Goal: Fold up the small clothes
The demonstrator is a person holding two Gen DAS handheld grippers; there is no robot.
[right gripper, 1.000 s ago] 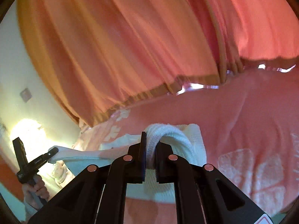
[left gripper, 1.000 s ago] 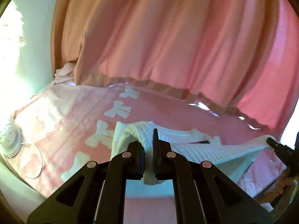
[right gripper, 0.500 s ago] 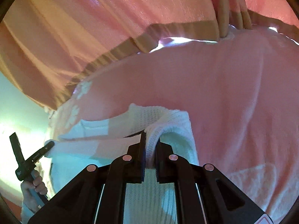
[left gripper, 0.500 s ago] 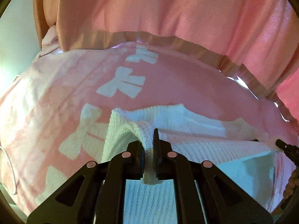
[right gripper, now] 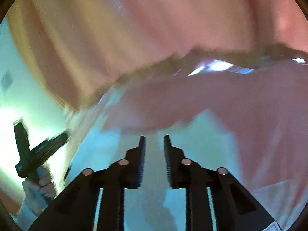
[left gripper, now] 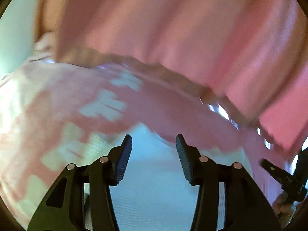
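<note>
Left wrist view: both claws spread open above the white knit garment on the bed.

The left claw (left gripper: 154,142) gapes wide with nothing between its fingers; the right claw (right gripper: 154,144) stands narrowly parted, also empty. The white garment (left gripper: 154,182) lies flat on the pink blanket (left gripper: 57,96), just under both. Pink curtains (left gripper: 173,38) hang behind the bed. Half a second ago each claw pinched a bunched fold of the garment; both have let go. Everything is motion-blurred.

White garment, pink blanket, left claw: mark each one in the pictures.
white garment (left gripper: 154,188), left wrist view, on the knit below the open claw
pink blanket (right gripper: 240,104), right wrist view, on bare cloth
left claw (left gripper: 154,140), left wrist view, midway between the fingertips
</note>
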